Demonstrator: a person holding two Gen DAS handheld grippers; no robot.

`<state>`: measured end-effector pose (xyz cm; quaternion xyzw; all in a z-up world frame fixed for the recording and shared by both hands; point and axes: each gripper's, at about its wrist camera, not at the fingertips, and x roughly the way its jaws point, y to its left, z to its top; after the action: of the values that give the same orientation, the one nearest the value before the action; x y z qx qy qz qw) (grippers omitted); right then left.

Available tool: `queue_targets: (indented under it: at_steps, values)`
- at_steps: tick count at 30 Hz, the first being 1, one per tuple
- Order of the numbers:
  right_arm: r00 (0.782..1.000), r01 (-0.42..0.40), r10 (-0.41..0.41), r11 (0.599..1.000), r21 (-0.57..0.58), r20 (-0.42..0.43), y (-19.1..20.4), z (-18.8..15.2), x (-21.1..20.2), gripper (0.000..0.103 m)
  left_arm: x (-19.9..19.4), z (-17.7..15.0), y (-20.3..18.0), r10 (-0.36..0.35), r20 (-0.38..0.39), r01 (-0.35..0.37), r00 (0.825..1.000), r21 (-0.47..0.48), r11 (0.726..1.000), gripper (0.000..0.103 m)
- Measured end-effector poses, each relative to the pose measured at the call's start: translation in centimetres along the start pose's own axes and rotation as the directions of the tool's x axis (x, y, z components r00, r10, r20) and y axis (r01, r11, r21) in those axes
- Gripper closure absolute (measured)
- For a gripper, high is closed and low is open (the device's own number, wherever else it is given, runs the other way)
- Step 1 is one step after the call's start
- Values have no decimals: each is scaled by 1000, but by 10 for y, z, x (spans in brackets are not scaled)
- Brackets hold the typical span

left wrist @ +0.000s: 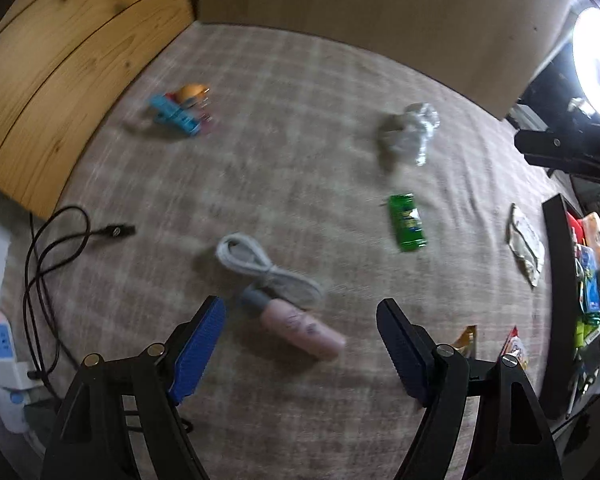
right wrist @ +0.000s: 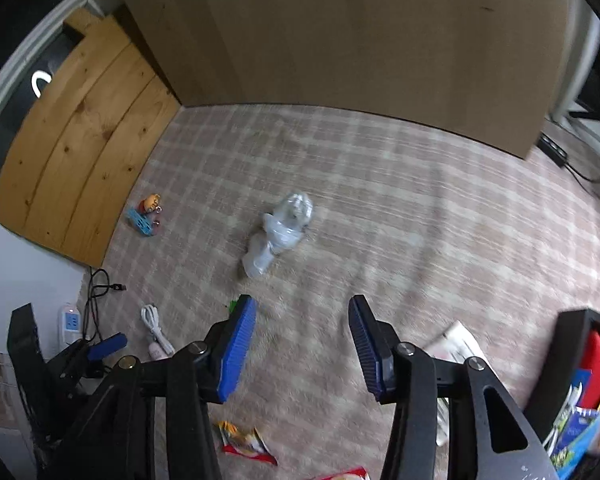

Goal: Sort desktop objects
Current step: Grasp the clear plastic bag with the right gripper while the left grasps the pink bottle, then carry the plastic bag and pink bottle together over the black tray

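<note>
My left gripper (left wrist: 300,316) is open and empty above a pink bottle with a grey cap (left wrist: 296,322), which lies between its fingers' line of sight. A coiled white cable (left wrist: 268,270) lies just beyond the bottle. A green packet (left wrist: 407,222) lies to the right and a crumpled clear plastic bag (left wrist: 410,132) farther back. My right gripper (right wrist: 302,320) is open and empty over the plaid cloth (right wrist: 420,220), with the plastic bag (right wrist: 280,232) ahead of it. The green packet (right wrist: 233,304) is mostly hidden behind its left finger. The white cable (right wrist: 156,328) lies at its left.
A blue item with an orange toy (left wrist: 182,108) lies far left near a wooden board (left wrist: 60,80). A black cable (left wrist: 60,240) and a power strip (left wrist: 0,360) are at the left edge. A black box of sorted items (left wrist: 580,300) stands right. Snack packets (right wrist: 244,442) lie near me.
</note>
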<state>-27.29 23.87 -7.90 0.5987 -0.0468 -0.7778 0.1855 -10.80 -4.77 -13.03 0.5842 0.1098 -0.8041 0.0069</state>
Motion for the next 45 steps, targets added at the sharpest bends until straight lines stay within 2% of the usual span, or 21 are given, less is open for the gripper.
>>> queue_targets:
  at_steps: [9, 12, 17, 22, 29, 32, 33, 34, 37, 45]
  values:
    - [999, 26, -27, 1000, -13, -44, 23, 31, 42, 54, 15, -5, 3, 17, -39, -19, 999, -52, 998, 22]
    - [998, 32, -32, 999, -5, -56, 28, 39, 55, 54, 17, -10, 4, 23, -47, -26, 999, -62, 998, 26]
    - [994, 73, -72, 997, 1, -78, 32, 52, 80, 54, 23, -18, 13, 46, -66, -51, 997, -84, 995, 44]
    - [991, 88, -88, 996, 3, -105, 34, 58, 97, 54, 19, -24, 13, 65, -53, -70, 996, -84, 994, 53]
    - [985, 108, -107, 994, 0, -135, 34, 57, 112, 55, 13, -29, 18, 106, -46, -109, 993, -90, 990, 81]
    - [979, 111, -110, 994, -2, -169, 32, 51, 117, 65, 9, -34, 17, 107, -36, -110, 994, -93, 990, 81]
    - [980, 118, -119, 993, -15, -157, 32, 48, 116, 69, 5, -36, 23, 109, -33, -111, 994, -88, 990, 81]
    - [980, 116, -117, 993, -17, -160, 32, 47, 116, 76, 3, -38, 21, 115, -26, -117, 993, -80, 990, 81]
    - [983, 92, -90, 996, 4, -163, 25, 42, 114, 83, 2, -40, 23, 112, -20, -114, 993, -81, 990, 81]
    - [986, 63, -59, 998, 23, -154, 12, 21, 101, 86, -2, -50, 25, 93, -17, -94, 996, -116, 989, 81]
